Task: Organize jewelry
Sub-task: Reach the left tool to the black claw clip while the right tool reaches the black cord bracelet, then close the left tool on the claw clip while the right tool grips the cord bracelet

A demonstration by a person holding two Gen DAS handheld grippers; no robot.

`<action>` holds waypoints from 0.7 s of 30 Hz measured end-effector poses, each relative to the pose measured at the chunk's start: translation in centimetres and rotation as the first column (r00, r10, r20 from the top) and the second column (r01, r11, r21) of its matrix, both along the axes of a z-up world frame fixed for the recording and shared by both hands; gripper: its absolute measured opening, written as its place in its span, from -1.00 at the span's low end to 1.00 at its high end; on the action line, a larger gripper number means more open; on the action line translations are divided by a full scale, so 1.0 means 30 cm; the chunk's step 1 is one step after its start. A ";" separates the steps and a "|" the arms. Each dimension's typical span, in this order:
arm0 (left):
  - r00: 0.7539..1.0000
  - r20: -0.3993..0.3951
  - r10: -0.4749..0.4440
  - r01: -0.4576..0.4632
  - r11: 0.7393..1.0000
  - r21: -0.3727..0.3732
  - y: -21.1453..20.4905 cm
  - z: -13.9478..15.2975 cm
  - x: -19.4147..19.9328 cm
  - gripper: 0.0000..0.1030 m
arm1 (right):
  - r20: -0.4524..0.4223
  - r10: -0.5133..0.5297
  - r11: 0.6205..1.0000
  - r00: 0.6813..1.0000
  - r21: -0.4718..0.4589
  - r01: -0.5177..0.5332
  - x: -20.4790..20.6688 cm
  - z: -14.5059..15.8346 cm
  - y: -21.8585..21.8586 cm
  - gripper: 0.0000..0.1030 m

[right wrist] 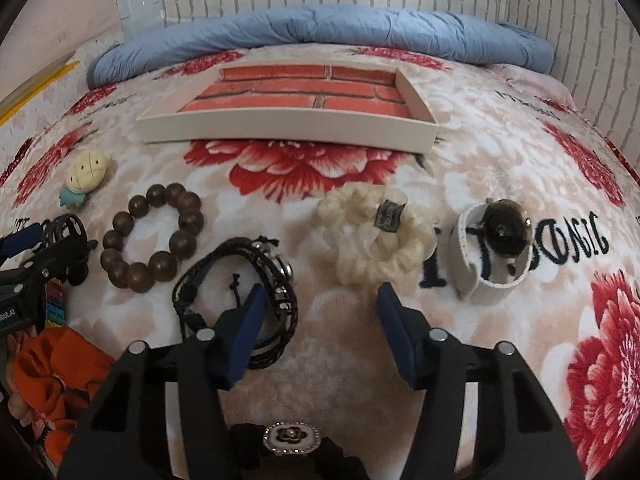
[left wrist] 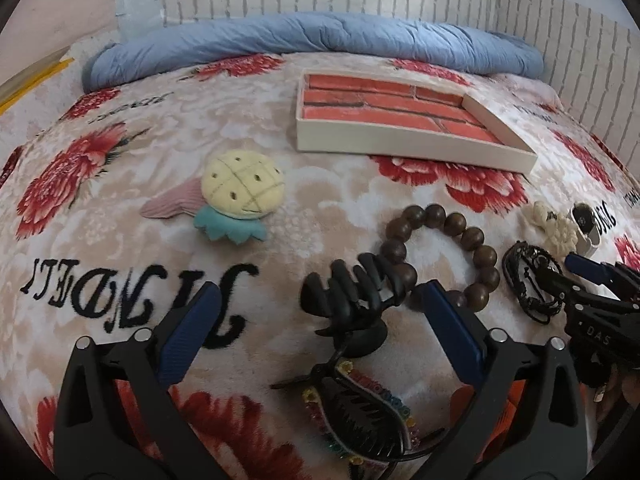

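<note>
Nearest, at six o'clock, clips (left wrist: 360, 412) sit between my spread left hand-held gripper (left wrist: 324, 320); right hand-held gripper (right wrist: 318, 320) half-open, empty, tray (right wrist: 288, 130) waiting at twelve.

Right gripper (right wrist: 318, 304) at six o'clock, jaws apart with nothing between them. Black braided bracelet (right wrist: 240, 292) at seven o'clock, lying around and behind the left finger. Cream scrunchie (right wrist: 376, 236) just past centre toward one o'clock. White watch (right wrist: 496, 248) at three o'clock. Wooden bead bracelet (right wrist: 150, 236) at nine o'clock, pineapple charm (right wrist: 86, 176) beyond it at ten. Brick-lined tray (right wrist: 288, 124) at twelve o'clock on the floral blanket (right wrist: 520, 152). Left gripper (right wrist: 24, 260) at the nine o'clock edge.
</note>
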State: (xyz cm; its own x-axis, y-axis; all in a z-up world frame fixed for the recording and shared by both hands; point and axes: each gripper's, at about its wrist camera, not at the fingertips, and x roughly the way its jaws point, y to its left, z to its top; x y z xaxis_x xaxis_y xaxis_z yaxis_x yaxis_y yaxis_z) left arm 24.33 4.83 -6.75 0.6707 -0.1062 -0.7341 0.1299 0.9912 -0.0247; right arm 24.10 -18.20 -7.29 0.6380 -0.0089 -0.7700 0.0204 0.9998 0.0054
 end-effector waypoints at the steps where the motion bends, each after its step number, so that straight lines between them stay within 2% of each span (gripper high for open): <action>1: 1.000 -0.009 -0.007 0.007 1.000 0.001 -0.005 -0.004 0.006 0.79 | -0.004 0.002 1.000 1.000 -0.003 -0.002 0.002 -0.002 0.003 0.08; 6: 0.997 -0.070 -0.021 0.019 0.999 -0.029 -0.005 -0.030 0.042 0.46 | -0.025 0.011 1.000 1.000 -0.001 -0.011 0.009 -0.005 0.009 -0.11; 11: 0.995 -0.096 -0.026 0.023 0.999 -0.041 -0.006 -0.040 0.053 0.27 | -0.043 0.027 1.000 0.999 0.005 -0.026 0.018 -0.007 0.012 -0.25; 13: 0.995 -0.096 -0.034 0.032 0.999 -0.023 -0.019 -0.040 0.057 0.11 | -0.052 0.037 0.999 0.998 0.003 -0.037 0.021 -0.005 0.017 -0.36; 14: 0.994 -0.099 -0.044 0.042 0.999 -0.018 -0.025 -0.041 0.060 -0.03 | -0.058 0.041 0.999 0.997 0.000 -0.042 0.025 -0.004 0.020 -0.37; 19: 0.993 -0.107 -0.053 0.051 0.999 -0.014 -0.027 -0.043 0.065 -0.07 | -0.072 0.065 0.998 0.995 0.012 -0.064 0.034 -0.001 0.028 -0.68; 21: 0.993 -0.106 -0.053 0.052 0.999 -0.017 -0.027 -0.041 0.065 -0.08 | -0.071 0.073 0.997 0.995 0.020 -0.071 0.037 0.001 0.031 -0.74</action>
